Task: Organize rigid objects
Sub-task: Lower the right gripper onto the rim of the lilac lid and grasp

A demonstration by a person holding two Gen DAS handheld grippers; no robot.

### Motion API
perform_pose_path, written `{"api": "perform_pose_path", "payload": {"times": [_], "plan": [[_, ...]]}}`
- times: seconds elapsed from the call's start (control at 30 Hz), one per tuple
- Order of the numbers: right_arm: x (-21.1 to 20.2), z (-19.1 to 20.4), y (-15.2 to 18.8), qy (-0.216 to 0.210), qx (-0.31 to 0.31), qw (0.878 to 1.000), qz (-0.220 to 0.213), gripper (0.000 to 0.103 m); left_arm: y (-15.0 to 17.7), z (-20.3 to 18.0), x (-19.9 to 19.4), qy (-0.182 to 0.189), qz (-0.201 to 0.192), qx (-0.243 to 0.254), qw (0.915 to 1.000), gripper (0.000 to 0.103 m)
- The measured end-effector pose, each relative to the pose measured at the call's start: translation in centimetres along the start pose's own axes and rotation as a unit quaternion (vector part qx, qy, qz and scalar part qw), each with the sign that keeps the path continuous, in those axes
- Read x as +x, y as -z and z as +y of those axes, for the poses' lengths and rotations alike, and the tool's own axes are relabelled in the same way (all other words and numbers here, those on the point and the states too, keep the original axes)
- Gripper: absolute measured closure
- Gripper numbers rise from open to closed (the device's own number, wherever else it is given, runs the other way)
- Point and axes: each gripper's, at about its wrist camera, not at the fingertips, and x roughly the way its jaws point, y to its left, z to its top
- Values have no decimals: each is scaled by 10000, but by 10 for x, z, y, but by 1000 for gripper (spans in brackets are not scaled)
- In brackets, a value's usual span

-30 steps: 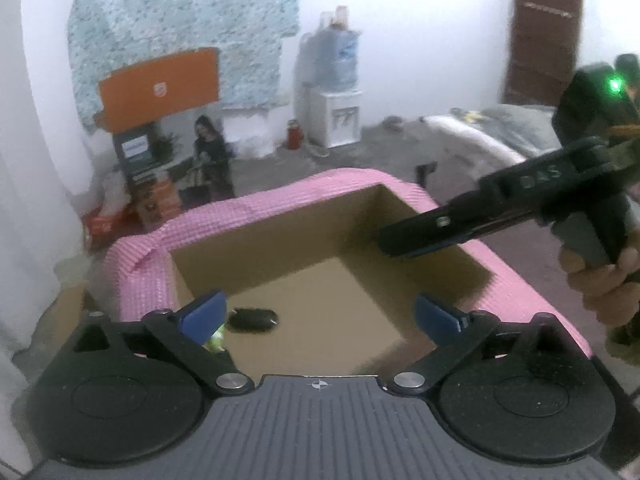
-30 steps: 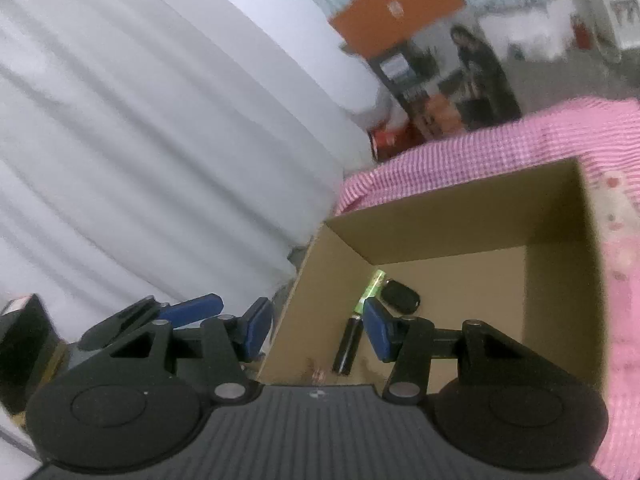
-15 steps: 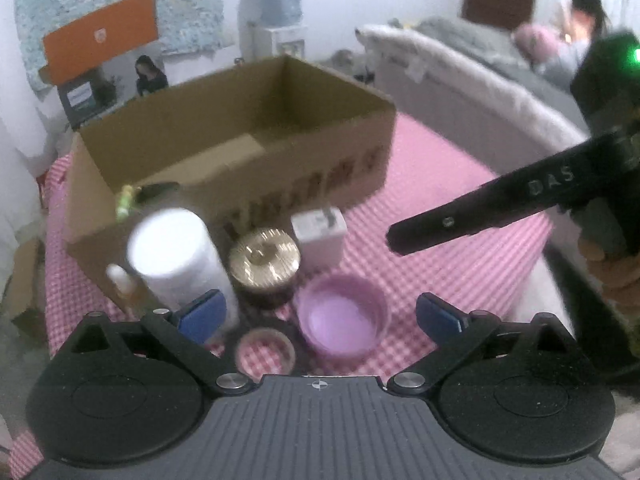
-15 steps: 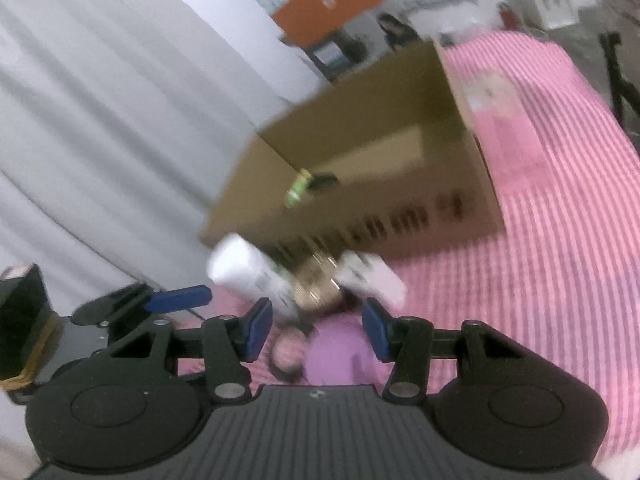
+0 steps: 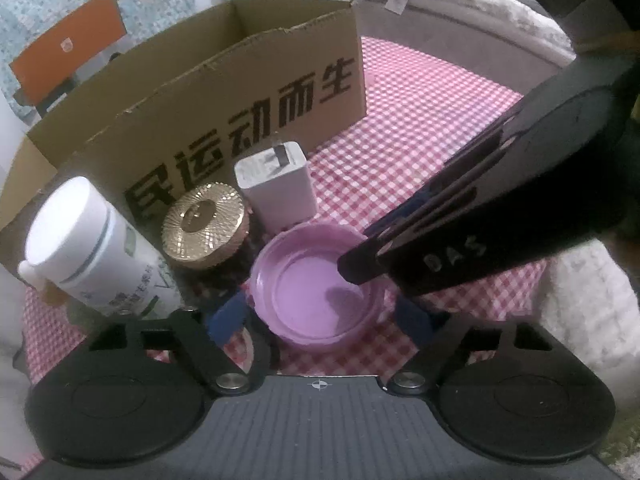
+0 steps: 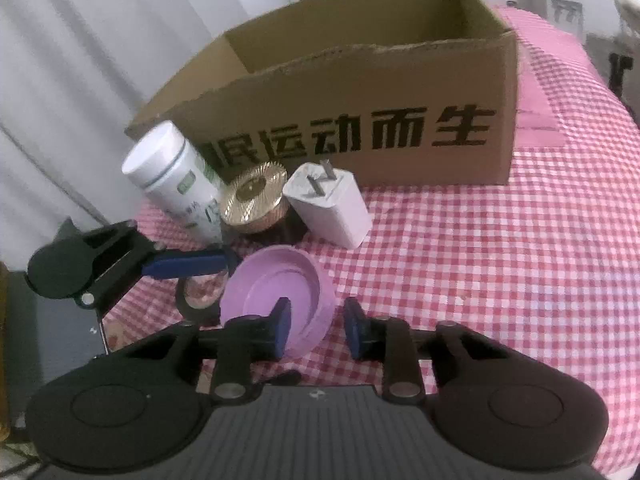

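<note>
A purple lid (image 5: 320, 288) (image 6: 276, 296) lies open side up on the checked cloth, in front of a cardboard box (image 5: 224, 92) (image 6: 360, 92). My left gripper (image 5: 320, 320) is open, its blue fingers on either side of the lid's near part. My right gripper (image 6: 316, 328) is open and straddles the lid's right rim, one finger inside, one outside; its fingers reach over the lid in the left wrist view. Behind the lid stand a white bottle (image 5: 96, 248) (image 6: 176, 180), a gold-lidded jar (image 5: 204, 226) (image 6: 254, 198) and a white charger plug (image 5: 276, 188) (image 6: 328, 204).
A small ring-shaped object (image 6: 198, 294) lies left of the lid under the left gripper's finger. The pink checked cloth (image 6: 500, 264) stretches to the right. A grey bed edge (image 5: 460, 28) lies beyond the table. A white curtain (image 6: 80, 60) hangs at the left.
Both grippers have pulled back from over the box and come down low to the purple lid in front of it. Both are now around the lid.
</note>
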Motion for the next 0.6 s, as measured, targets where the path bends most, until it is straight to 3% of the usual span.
{"api": "perform_pose_path", "payload": {"times": [0.23, 0.43, 0.6], "plan": [[-1, -3, 1, 257, -323, 9991, 16, 86, 0, -12, -2, 217, -198, 44, 9996, 26], [-11, -24, 1, 491, -195, 9986, 35, 86, -3, -21, 4, 165, -226, 219, 9994, 19], [-16, -28, 2, 442, -128, 9989, 16, 86, -6, -19, 8, 236, -249, 185, 9992, 17]]}}
